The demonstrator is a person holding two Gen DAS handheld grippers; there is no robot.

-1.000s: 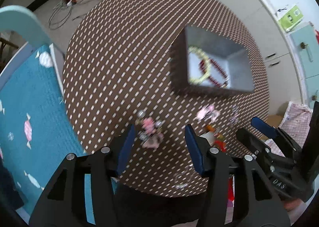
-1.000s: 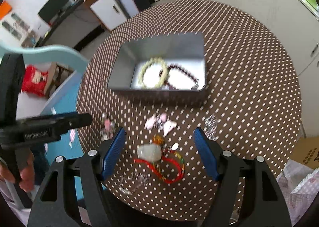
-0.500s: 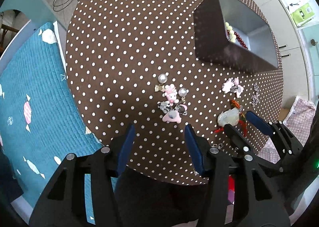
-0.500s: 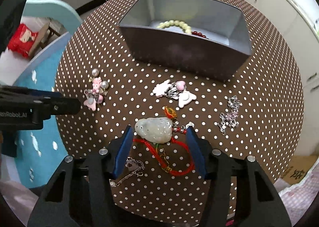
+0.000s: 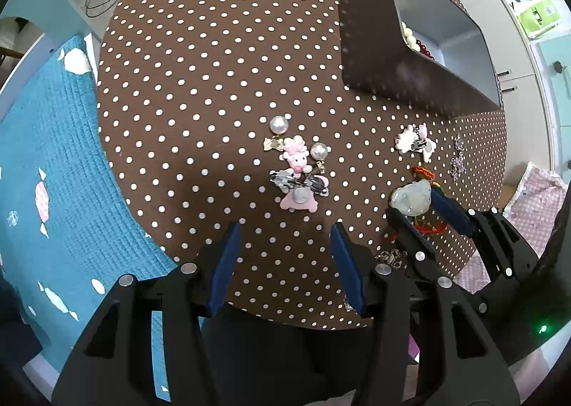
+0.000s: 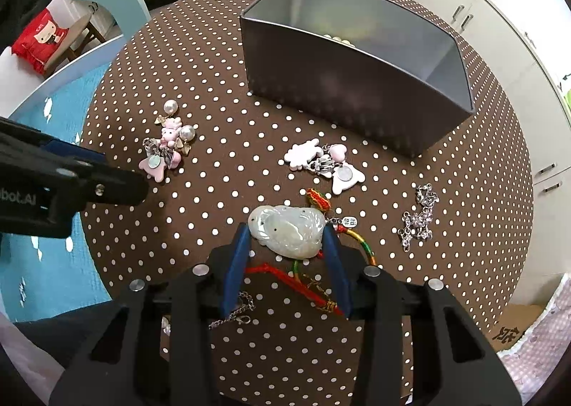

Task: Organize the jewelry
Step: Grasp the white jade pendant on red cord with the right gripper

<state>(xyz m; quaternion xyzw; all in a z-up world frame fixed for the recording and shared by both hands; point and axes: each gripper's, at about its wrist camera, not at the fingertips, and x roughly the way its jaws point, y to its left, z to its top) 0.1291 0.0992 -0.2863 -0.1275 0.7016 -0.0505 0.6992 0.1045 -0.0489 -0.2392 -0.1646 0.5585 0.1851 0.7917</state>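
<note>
Now fingers [image 6: 246, 245] around jade pendant [image 6: 287, 232]

My round worktop [image 6: 221, 91] wears a brown dotted cloth. On it lie a grey tin [image 6: 357, 91], a pink charm cluster [image 6: 167, 149], white-and-pink clips [image 6: 324, 163], a jade pendant [image 6: 289, 231] on red cord [image 6: 285, 275], and a silver chain [image 6: 419, 218].
</note>
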